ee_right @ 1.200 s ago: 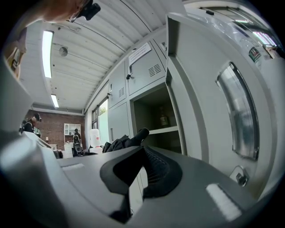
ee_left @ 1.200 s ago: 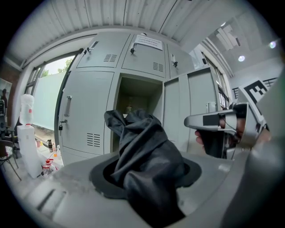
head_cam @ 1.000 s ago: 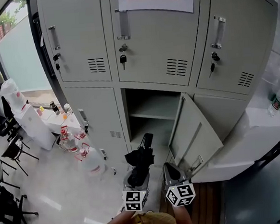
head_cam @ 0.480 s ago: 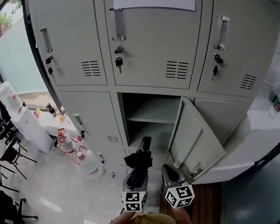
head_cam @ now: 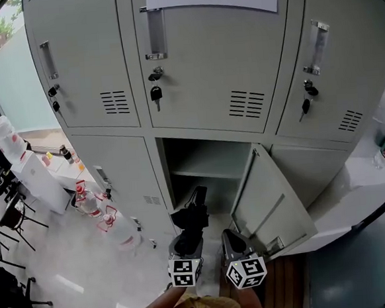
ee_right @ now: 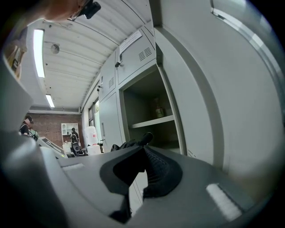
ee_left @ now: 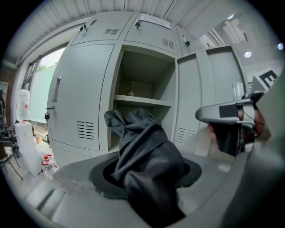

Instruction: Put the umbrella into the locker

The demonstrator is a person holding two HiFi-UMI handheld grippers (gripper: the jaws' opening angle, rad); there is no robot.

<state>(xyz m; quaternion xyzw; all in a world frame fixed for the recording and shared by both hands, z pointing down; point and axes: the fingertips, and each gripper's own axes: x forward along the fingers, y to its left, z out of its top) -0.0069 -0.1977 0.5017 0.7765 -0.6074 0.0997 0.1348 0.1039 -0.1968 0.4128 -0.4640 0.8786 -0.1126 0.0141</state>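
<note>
Umbrella (head_cam: 191,218), black and folded, is bunched in the left gripper (head_cam: 188,242), whose fingers are clamped on its cloth. Its tip points toward the open locker (head_cam: 212,150). It hangs in front of the opening, near the lower part, and has not passed the rim. Just beside it, the right gripper (head_cam: 229,237) has its fingers closed together on nothing. Past both, the door (head_cam: 270,207) stands swung out to the right, clear of the way in. Inside, a shelf (head_cam: 210,170) splits the compartment in two. The space under the shelf looks bare as far as the views reach, though the umbrella hides some of it. On the shelf, toward the back, stands one small thing (ee_right: 159,108), too small to name. I judge the task about half done: the umbrella is picked up and brought to an opened locker. It has yet to be carried in, most likely under the shelf where there is room, set down and let go. Whether the door must then be shut, the task does not say.
</note>
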